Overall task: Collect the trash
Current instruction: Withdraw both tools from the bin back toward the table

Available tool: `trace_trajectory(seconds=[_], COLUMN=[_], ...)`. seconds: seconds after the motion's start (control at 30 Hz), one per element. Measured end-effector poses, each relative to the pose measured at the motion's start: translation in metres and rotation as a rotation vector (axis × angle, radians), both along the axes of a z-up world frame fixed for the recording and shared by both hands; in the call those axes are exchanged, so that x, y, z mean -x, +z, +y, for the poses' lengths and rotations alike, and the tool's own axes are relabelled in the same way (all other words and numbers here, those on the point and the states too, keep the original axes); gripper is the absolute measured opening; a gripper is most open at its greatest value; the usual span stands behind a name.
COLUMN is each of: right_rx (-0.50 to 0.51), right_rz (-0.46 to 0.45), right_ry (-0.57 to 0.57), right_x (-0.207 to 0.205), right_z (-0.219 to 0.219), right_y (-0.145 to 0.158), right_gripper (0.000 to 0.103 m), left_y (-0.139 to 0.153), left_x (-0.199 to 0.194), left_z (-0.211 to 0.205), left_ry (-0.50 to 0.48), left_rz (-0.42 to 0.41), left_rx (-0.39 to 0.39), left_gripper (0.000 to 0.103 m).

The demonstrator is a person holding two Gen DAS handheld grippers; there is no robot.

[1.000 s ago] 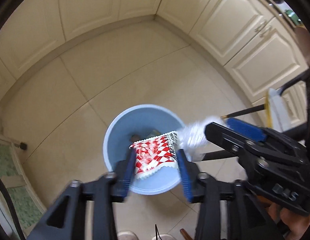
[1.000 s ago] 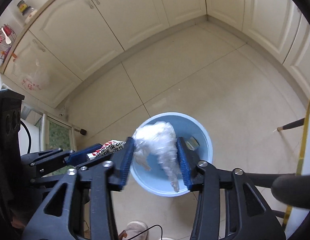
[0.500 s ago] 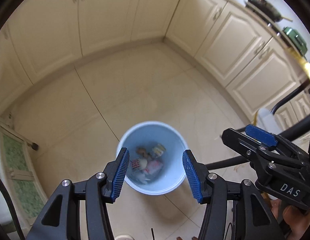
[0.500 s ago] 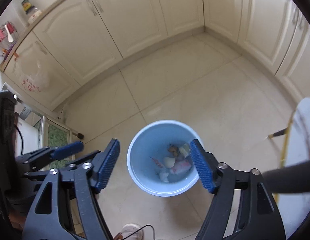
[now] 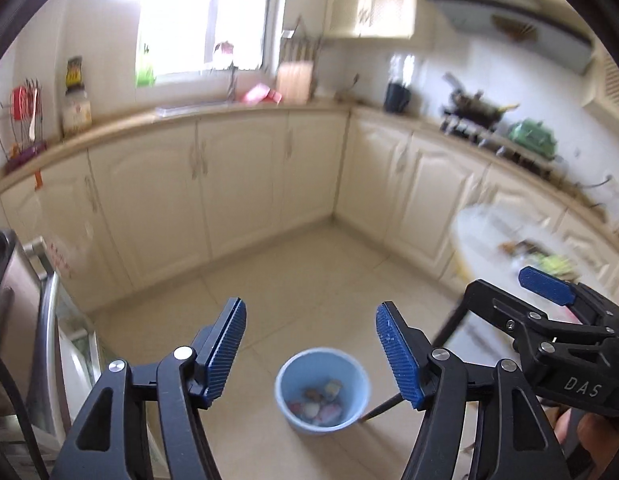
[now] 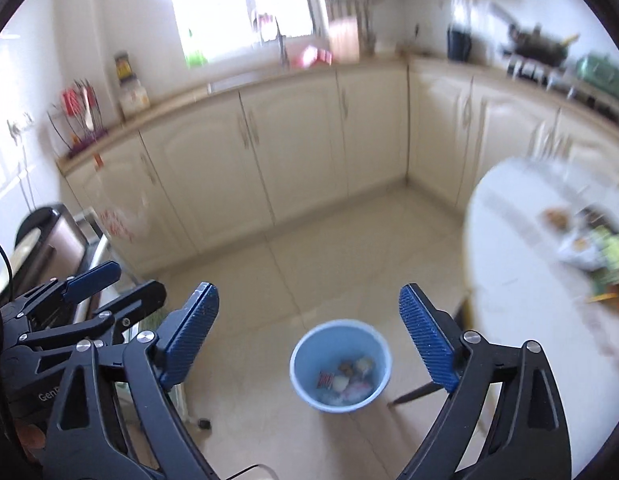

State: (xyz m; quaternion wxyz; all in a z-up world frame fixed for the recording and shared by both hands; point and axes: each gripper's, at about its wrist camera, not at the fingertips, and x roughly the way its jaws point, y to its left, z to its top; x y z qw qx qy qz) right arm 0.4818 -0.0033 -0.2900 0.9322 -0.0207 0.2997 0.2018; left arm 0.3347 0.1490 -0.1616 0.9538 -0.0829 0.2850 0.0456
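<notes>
A light blue bin [image 5: 322, 390] stands on the tiled floor and holds several pieces of trash; it also shows in the right wrist view [image 6: 340, 365]. My left gripper [image 5: 311, 344] is open and empty, raised well above the bin. My right gripper [image 6: 309, 328] is open and empty, also high above the bin; it shows at the right of the left wrist view [image 5: 545, 292]. More trash [image 6: 589, 244], wrappers and scraps, lies blurred on the white round table [image 6: 521, 292] at the right.
Cream kitchen cabinets [image 5: 237, 184] line the far walls under a countertop with jars and utensils. A stove with a pan [image 5: 475, 110] is at the right. A dark appliance [image 6: 45, 248] stands at the left. A table leg [image 5: 383, 406] reaches the floor beside the bin.
Both grippers released their trash, the red-white wrapper and the clear plastic, into the bin. Both then opened wide, rose and tilted up, so the kitchen walls and table come into view.
</notes>
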Motion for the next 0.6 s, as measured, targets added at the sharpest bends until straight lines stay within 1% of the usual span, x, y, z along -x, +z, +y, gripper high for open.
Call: trace_trajectory(seconds=[0.07, 0.13, 0.2, 0.23, 0.27, 0.33, 0.37, 0.5, 0.53, 0.6], right_rx=[-0.012, -0.007, 0.001, 0.004, -0.001, -0.003, -0.005, -0.025, -0.024, -0.025], right_rz=[-0.071, -0.141, -0.211, -0.233, -0.255, -0.290, -0.308, -0.361, -0.374, -0.405], right_ry=[-0.018, -0.049, -0.083, -0.096, -0.104, -0.134, -0.148, -0.206, -0.223, -0.252], right_x=[0.030, 0.060, 0.089, 0.103, 0.115, 0.138, 0.149, 0.188, 0.195, 0.212], right_z=[-0.015, -0.032, -0.045, -0.051, -0.058, -0.073, -0.079, -0.106, -0.111, -0.128], right_y=[0.028, 0.057, 0.083, 0.094, 0.104, 0.122, 0.130, 0.158, 0.164, 0.174], right_gripper=[0.095, 0.099, 0.103, 0.103, 0.103, 0.103, 0.103, 0.103, 0.103, 0.103], left_y=[0.024, 0.047, 0.057, 0.054, 0.059, 0.069, 0.069, 0.052, 0.045, 0.043], left_x=[0.032, 0.064, 0.091, 0.107, 0.121, 0.150, 0.165, 0.201, 0.213, 0.235], left_z=[-0.012, -0.035, -0.063, -0.077, -0.090, -0.102, -0.109, -0.152, -0.160, -0.173], left_ry=[0.013, 0.008, -0.014, -0.023, -0.030, -0.043, -0.047, -0.056, -0.068, -0.090], left_rz=[-0.057, -0.128, -0.185, -0.209, -0.233, -0.287, -0.309, -0.396, -0.417, -0.448], left_rx=[-0.015, -0.031, -0.030, -0.033, -0.041, -0.054, -0.061, -0.115, -0.120, -0.118], left_gripper=[0.072, 0.086, 0.091, 0.092, 0.093, 0.100, 0.102, 0.102, 0.102, 0.102])
